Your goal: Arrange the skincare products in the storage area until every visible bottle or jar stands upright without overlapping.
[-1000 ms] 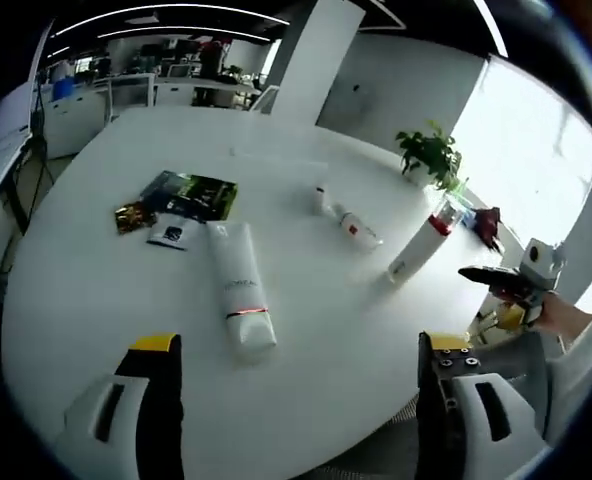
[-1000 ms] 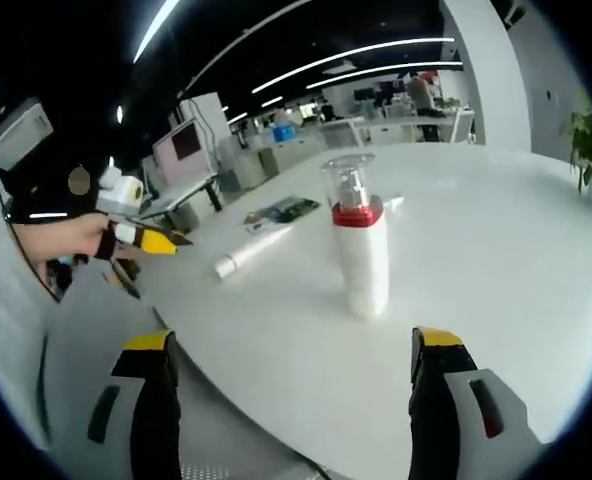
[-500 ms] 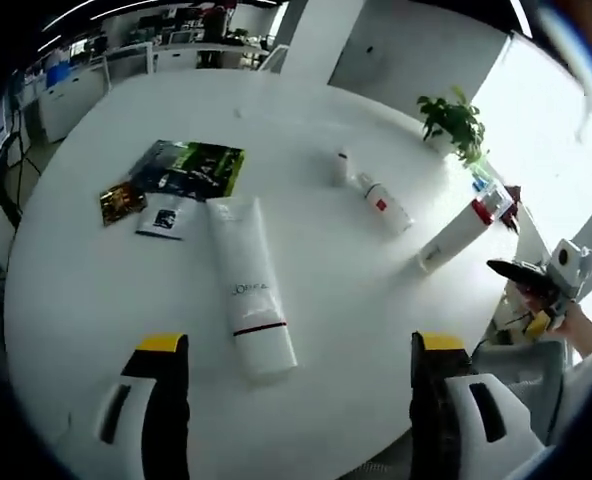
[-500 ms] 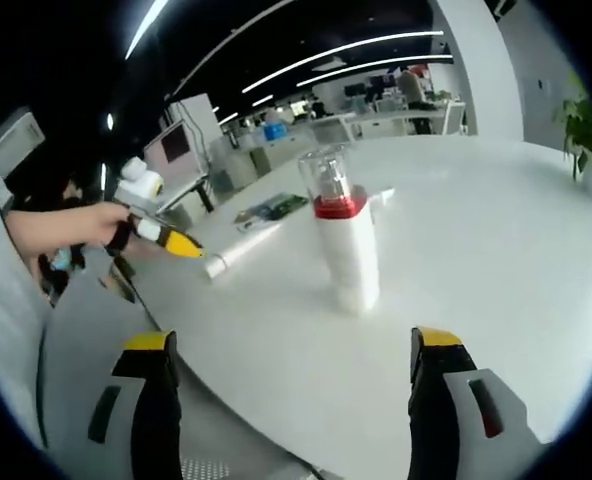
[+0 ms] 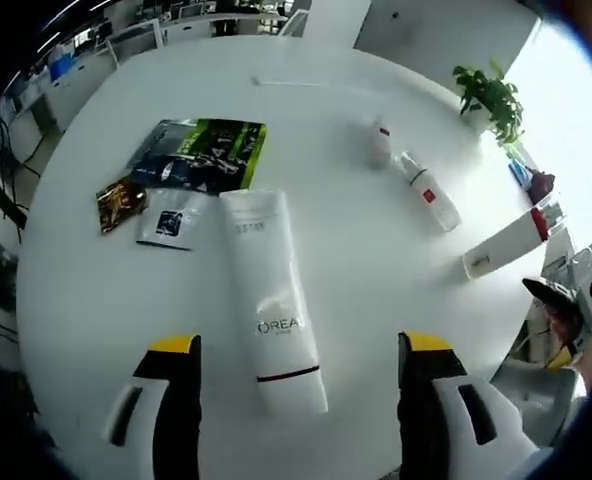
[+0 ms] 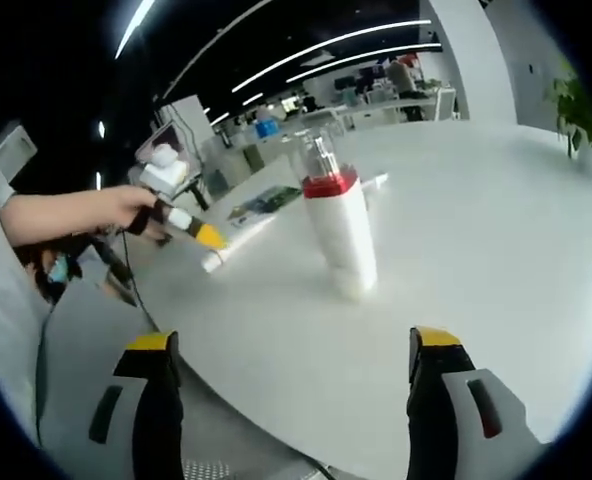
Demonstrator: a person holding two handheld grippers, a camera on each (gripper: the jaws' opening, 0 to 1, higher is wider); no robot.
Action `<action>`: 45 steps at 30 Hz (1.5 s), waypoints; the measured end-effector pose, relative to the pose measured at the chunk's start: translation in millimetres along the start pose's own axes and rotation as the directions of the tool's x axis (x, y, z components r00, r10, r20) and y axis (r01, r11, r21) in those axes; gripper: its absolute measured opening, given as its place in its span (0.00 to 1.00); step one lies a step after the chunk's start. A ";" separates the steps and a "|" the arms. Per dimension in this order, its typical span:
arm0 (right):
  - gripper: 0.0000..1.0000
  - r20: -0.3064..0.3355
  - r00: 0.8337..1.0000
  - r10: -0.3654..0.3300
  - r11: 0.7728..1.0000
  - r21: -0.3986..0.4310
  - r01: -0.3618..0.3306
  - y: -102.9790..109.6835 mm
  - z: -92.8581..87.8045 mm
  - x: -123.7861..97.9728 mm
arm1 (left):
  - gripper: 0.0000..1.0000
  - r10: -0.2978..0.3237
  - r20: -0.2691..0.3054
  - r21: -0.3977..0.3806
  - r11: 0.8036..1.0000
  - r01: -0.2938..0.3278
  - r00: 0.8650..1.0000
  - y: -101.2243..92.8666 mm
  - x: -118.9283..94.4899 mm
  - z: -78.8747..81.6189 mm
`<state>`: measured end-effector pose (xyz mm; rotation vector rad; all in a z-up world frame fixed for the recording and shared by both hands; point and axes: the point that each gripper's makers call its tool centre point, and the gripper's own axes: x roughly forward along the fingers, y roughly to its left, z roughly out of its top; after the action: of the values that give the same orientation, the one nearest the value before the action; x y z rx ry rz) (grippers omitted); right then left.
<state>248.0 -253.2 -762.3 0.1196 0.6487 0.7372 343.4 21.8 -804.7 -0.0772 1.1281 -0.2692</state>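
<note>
A white tube (image 5: 276, 300) with a printed brand name lies flat on the round white table (image 5: 86, 310). My left gripper (image 5: 299, 345) hovers open over the tube's near end, one jaw on each side. Farther right lie a small white bottle with a red label (image 5: 428, 192) and a small white jar (image 5: 378, 146). A tall white pump bottle (image 5: 506, 242) with a red collar stands near the table edge. In the right gripper view that pump bottle (image 6: 336, 225) stands upright ahead of my open, empty right gripper (image 6: 294, 342). The left gripper (image 6: 191, 225) shows there, held by a hand.
A green and black packet (image 5: 201, 155) and two small sachets (image 5: 121, 200) (image 5: 169, 225) lie left of the tube. A potted plant (image 5: 491, 95) stands at the far edge. The right gripper (image 5: 566, 310) is off the table's right rim. Office desks fill the background.
The left gripper's camera has come forward and down over the table, so the tube now lies between its jaws. In the right gripper view the left gripper has moved rightward over the table.
</note>
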 end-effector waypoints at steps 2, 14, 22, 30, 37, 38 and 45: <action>0.93 0.000 1.000 -0.007 1.000 0.006 0.007 -2.5 -0.7 -0.2 | 0.69 0.006 -0.014 0.013 1.000 -0.006 1.000 2.0 4.9 4.7; 0.91 0.010 0.999 -0.036 0.999 0.037 0.035 -11.9 -5.7 -3.9 | 0.56 0.094 -0.060 0.046 0.995 -0.091 0.994 13.3 25.1 29.1; 0.90 0.001 0.999 -0.033 0.999 0.036 0.033 -12.4 -6.6 -2.0 | 0.50 0.125 -0.123 0.084 0.990 -0.115 0.984 13.3 33.8 27.8; 0.87 -0.009 1.000 -0.024 0.999 0.036 0.024 -10.9 -7.8 -0.1 | 0.40 0.158 -0.136 0.105 0.984 -0.144 0.978 25.1 38.8 34.1; 0.86 -0.017 1.000 -0.015 0.999 0.034 0.015 -9.3 -10.5 1.1 | 0.34 0.161 -0.131 0.118 0.982 -0.146 0.978 22.8 37.5 33.4; 0.86 -0.016 1.000 -0.013 0.999 0.033 0.014 -8.5 -9.6 1.3 | 0.33 0.170 -0.131 0.127 0.980 -0.153 0.977 22.8 36.7 33.5; 0.85 -0.001 1.000 -0.008 1.000 0.026 0.008 -7.2 -6.2 0.6 | 0.28 0.157 -0.088 0.121 0.982 -0.146 0.984 15.4 29.7 37.3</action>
<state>248.9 -258.9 -769.9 0.1405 0.6592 0.7213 391.5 26.4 -817.9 0.1244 1.2065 -0.2029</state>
